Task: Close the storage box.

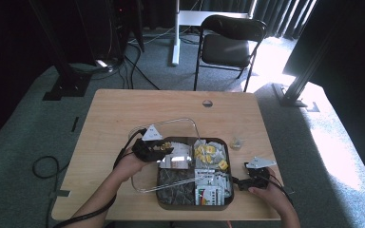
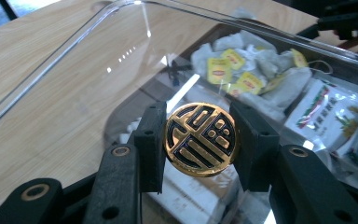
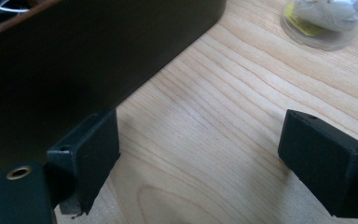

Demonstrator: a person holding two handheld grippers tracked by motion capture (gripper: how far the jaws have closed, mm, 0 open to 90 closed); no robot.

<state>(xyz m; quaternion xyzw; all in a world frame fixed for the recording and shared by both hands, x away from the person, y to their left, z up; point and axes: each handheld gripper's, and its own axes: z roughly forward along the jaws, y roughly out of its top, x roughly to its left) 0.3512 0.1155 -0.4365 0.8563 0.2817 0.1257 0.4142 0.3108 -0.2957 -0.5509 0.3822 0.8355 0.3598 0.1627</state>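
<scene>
My left gripper (image 2: 200,140) is clamped on a round gold-and-black knob (image 2: 201,139) stamped with a stylised seal-like character I cannot read; the knob belongs to a clear plastic lid (image 2: 98,60), which I hold tilted up over the left part of a dark compartment tray (image 1: 160,198) near the front of the counter (image 1: 123,107); in the high view the left gripper (image 1: 164,148) sits at the tray's upper-left compartment.

Through the lid I see tea bags with yellow tags (image 2: 242,70) bearing a small red logo too blurred to read; beside them lie white sachets printed in red and green (image 2: 328,114), their writing too small to make out; in the high view the tray's front-left compartment holds dark packets (image 1: 175,184).

My right gripper (image 3: 200,158) has its jaws spread wide with nothing between them, low over bare wood just beside the tray's dark outer wall (image 3: 98,51); in the high view it (image 1: 241,183) is at the tray's right edge.

A small clear coaster with a used tea bag (image 3: 326,16) lies on the counter beyond; a black folding chair (image 1: 228,40) stands behind the counter.
</scene>
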